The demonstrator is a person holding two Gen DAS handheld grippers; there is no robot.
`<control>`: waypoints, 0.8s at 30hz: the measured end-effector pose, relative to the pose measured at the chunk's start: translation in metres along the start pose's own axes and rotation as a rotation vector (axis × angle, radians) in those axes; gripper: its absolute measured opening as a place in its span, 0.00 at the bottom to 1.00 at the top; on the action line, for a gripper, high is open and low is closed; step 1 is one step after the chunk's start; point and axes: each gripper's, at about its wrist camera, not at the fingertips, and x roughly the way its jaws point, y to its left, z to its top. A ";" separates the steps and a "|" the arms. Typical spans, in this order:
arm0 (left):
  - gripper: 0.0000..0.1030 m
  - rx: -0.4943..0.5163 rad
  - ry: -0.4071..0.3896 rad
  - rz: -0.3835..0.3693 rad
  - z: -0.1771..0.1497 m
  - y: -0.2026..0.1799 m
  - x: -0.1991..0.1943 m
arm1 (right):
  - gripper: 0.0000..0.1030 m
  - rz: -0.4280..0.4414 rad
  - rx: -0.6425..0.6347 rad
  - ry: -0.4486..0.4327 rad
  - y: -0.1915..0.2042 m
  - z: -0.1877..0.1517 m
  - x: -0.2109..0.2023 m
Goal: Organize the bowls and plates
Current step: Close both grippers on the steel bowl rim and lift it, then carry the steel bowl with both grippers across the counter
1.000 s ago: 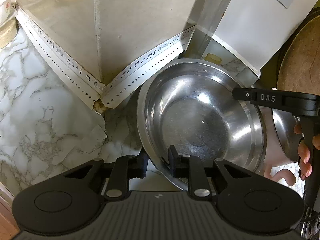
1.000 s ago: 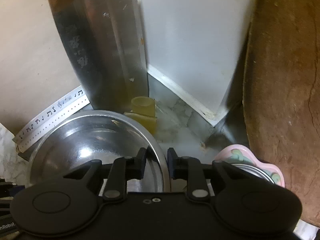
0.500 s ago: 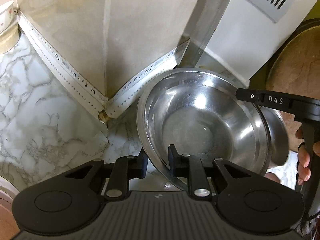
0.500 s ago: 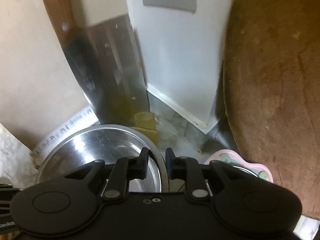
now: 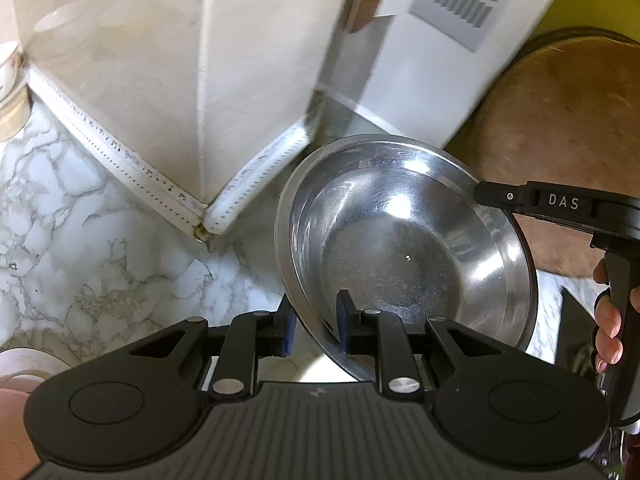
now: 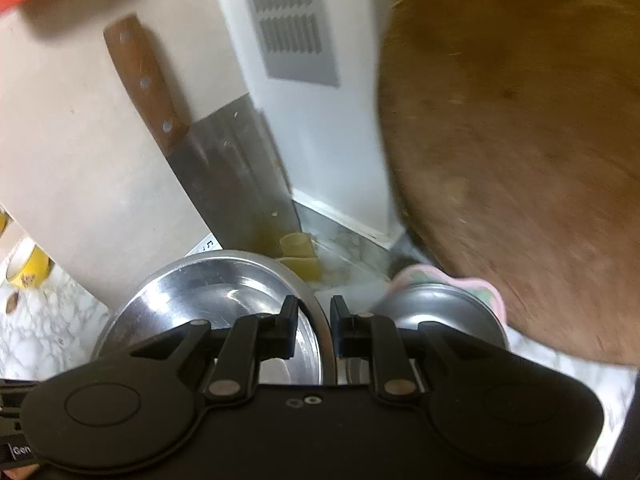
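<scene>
Gripping the big steel bowl [image 5: 404, 248] from both sides right now: my left gripper [image 5: 313, 326] has its jaws pinched on the near rim, one finger inside and one outside, and my right gripper [image 6: 314, 328] is clamping the opposite rim the same way. The bowl is hanging tilted above the marble worktop [image 5: 80, 240], its open mouth facing up and toward my left camera, with the near rim lower than the far one. It's round, so there's no real long axis.

It's a crowded corner. A cleaver [image 6: 224, 168] with a wooden handle is leaning against the wall right behind the bowl, and a white box with a vent grille [image 6: 296, 24] is standing beside it. A big round wooden board [image 6: 520, 160] is leaning on the right, pretty close. Just beside my right jaws a smaller steel bowl [image 6: 436, 308] is sitting in a pink dish [image 6: 488, 292]. A small yellowish block [image 6: 298, 252] is tucked in the corner behind the rim.
</scene>
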 end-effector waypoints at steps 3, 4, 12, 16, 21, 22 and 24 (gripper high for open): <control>0.19 0.037 0.000 -0.022 -0.007 -0.007 -0.010 | 0.18 -0.020 0.036 -0.028 -0.002 -0.011 -0.024; 0.19 0.049 0.002 -0.029 -0.010 -0.010 -0.014 | 0.18 -0.027 0.049 -0.036 -0.002 -0.015 -0.032; 0.19 0.176 0.007 -0.104 -0.038 -0.035 -0.044 | 0.18 -0.108 0.142 -0.100 -0.005 -0.062 -0.102; 0.19 0.228 0.026 -0.146 -0.055 -0.048 -0.051 | 0.18 -0.154 0.184 -0.135 -0.006 -0.088 -0.137; 0.19 0.300 0.047 -0.184 -0.080 -0.063 -0.056 | 0.18 -0.202 0.240 -0.164 -0.010 -0.125 -0.173; 0.19 0.312 0.052 -0.188 -0.085 -0.066 -0.056 | 0.18 -0.211 0.251 -0.170 -0.010 -0.132 -0.178; 0.19 0.339 0.062 -0.197 -0.095 -0.070 -0.057 | 0.18 -0.223 0.275 -0.173 -0.012 -0.147 -0.188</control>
